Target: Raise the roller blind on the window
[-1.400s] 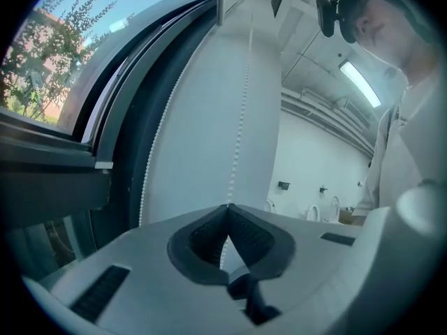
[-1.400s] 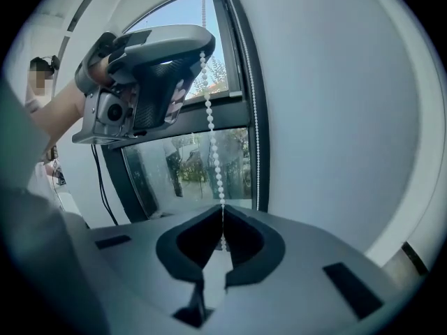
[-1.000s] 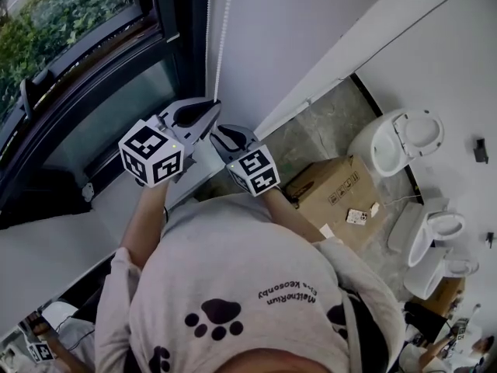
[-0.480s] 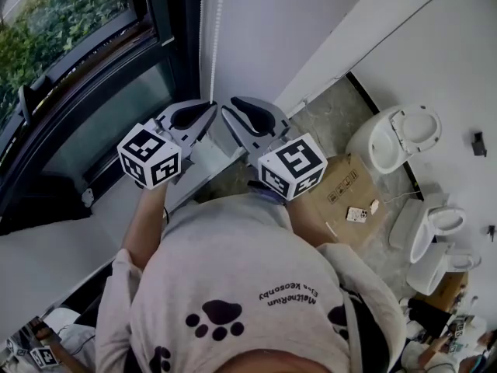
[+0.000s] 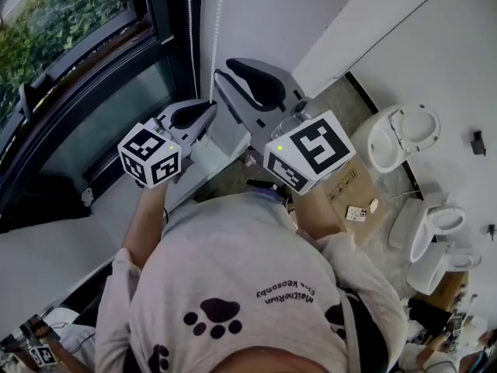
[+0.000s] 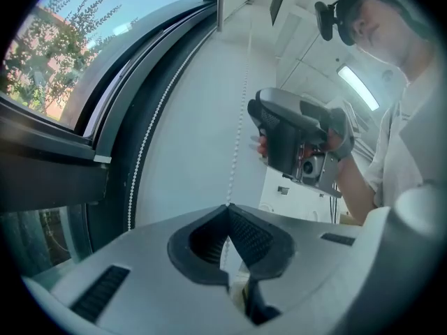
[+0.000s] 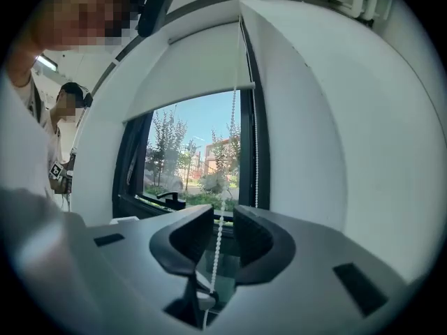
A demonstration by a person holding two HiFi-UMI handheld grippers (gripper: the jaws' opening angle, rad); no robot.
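The roller blind covers the top of the window, its bottom bar partly down the pane. A white bead chain hangs in two strands beside the frame. My left gripper is shut on one strand of the bead chain, which runs up out of its closed tips. My right gripper is higher and closer to the wall, jaws open. The bead chain passes loosely through the gap between the right gripper's pads. The second strand hangs by the frame.
White wall to the right of the window. On the floor below are a cardboard box and white toilets. A window handle sits on the sill frame. Another person stands at the left.
My right gripper has risen along the chain from beside the left gripper to above it, staying open. The left gripper has kept still, shut on the chain.
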